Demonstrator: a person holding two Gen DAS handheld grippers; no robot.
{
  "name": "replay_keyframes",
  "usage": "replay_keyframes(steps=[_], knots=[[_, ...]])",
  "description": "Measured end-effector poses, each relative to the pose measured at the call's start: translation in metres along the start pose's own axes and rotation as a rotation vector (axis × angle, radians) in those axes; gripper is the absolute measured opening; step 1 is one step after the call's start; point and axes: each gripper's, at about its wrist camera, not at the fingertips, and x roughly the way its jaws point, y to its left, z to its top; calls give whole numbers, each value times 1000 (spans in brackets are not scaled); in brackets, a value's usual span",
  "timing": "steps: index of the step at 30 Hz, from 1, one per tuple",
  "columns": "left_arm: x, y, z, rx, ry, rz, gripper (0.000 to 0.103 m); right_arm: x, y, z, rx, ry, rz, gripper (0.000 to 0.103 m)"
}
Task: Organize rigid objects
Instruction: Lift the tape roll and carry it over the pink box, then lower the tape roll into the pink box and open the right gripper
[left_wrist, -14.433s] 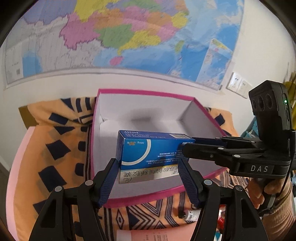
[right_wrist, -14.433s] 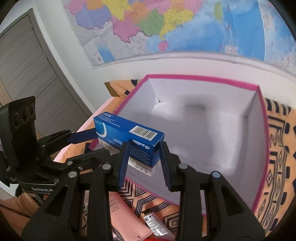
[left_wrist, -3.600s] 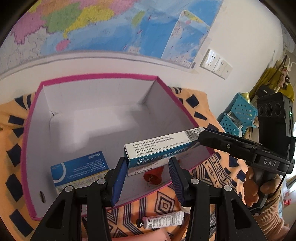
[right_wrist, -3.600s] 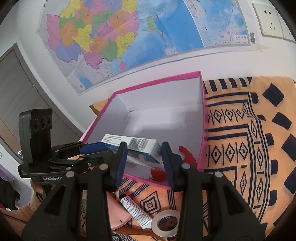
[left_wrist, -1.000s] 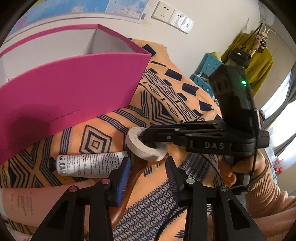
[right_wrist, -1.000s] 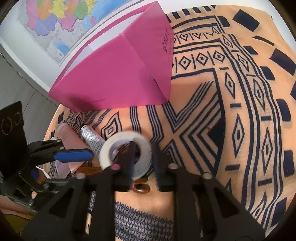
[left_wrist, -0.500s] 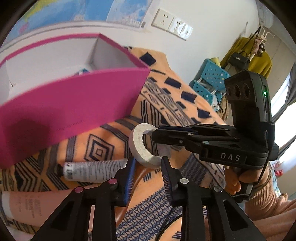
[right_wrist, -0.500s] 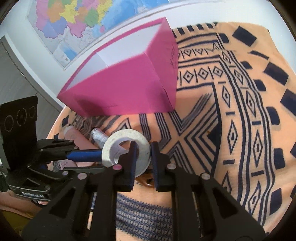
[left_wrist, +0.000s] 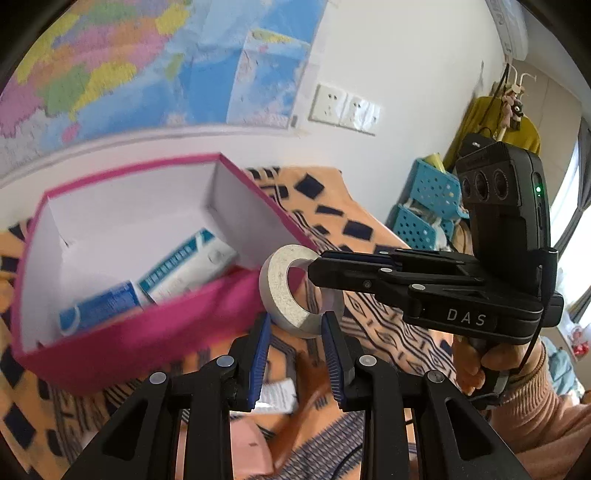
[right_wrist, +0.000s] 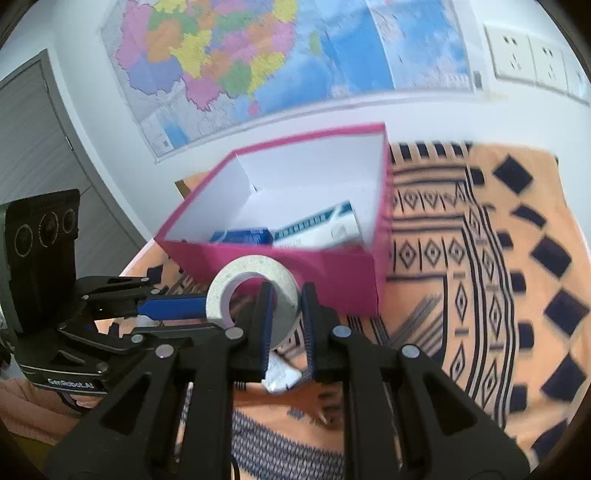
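Holding a tape roll (left_wrist: 286, 291) in the air with both tongs, just in front of the pink box (left_wrist: 147, 332).
My left tongs (left_wrist: 295, 332) clamp its lower rim; my right tongs (right_wrist: 286, 314) pinch its ring wall, one finger through the hole. Two cartons (right_wrist: 314, 227) lie inside the box on the patterned cloth (right_wrist: 498, 258).
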Motion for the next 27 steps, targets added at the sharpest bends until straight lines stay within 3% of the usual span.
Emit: replay_keyframes(steps=[10, 27], knots=[[8, 31, 35, -57, -18, 0, 28, 18, -3, 42, 17, -33, 15, 17], [55, 58, 45, -125, 79, 35, 28, 60, -22, 54, 48, 42, -78, 18]])
